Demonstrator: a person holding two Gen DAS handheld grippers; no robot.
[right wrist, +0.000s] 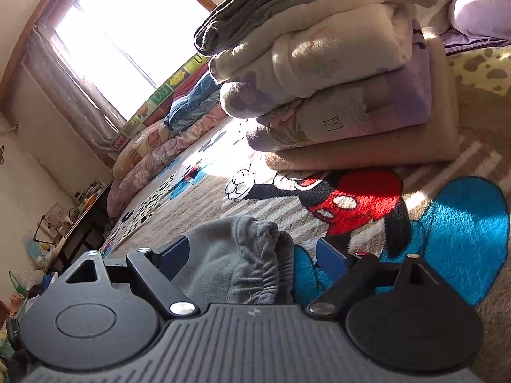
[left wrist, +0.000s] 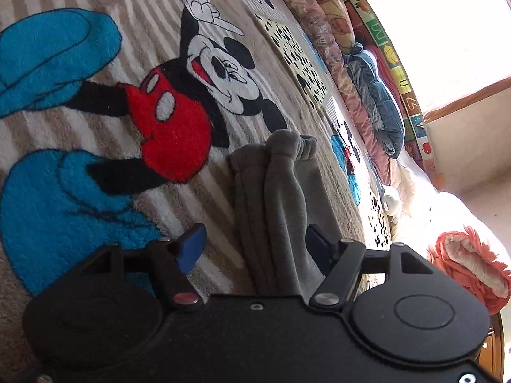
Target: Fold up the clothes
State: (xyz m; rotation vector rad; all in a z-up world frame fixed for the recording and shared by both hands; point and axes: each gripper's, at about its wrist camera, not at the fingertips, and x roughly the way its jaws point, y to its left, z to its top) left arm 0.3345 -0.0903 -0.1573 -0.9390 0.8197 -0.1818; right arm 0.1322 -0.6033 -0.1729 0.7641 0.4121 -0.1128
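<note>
A grey fleece garment [left wrist: 281,198] lies bunched in long folds on a cartoon-mouse blanket [left wrist: 95,121]. It runs between the blue pads of my left gripper [left wrist: 254,247], which is open. The left pad [left wrist: 191,249] stands clear of the cloth and the other pad sits at its edge. In the right wrist view the gathered, elastic end of the grey garment [right wrist: 236,255] lies between the pads of my right gripper [right wrist: 252,255], also open. Bare blanket [right wrist: 447,229] shows between the cloth and the right-hand pad [right wrist: 332,257].
A tall stack of folded blankets [right wrist: 335,79] stands just beyond the right gripper. Rolled quilts and a blue garment [left wrist: 377,102] line the bed's far edge under a bright window [right wrist: 121,32]. An orange ruffled cloth [left wrist: 469,265] lies at the right, and a cluttered side table [right wrist: 80,214] stands beyond the bed.
</note>
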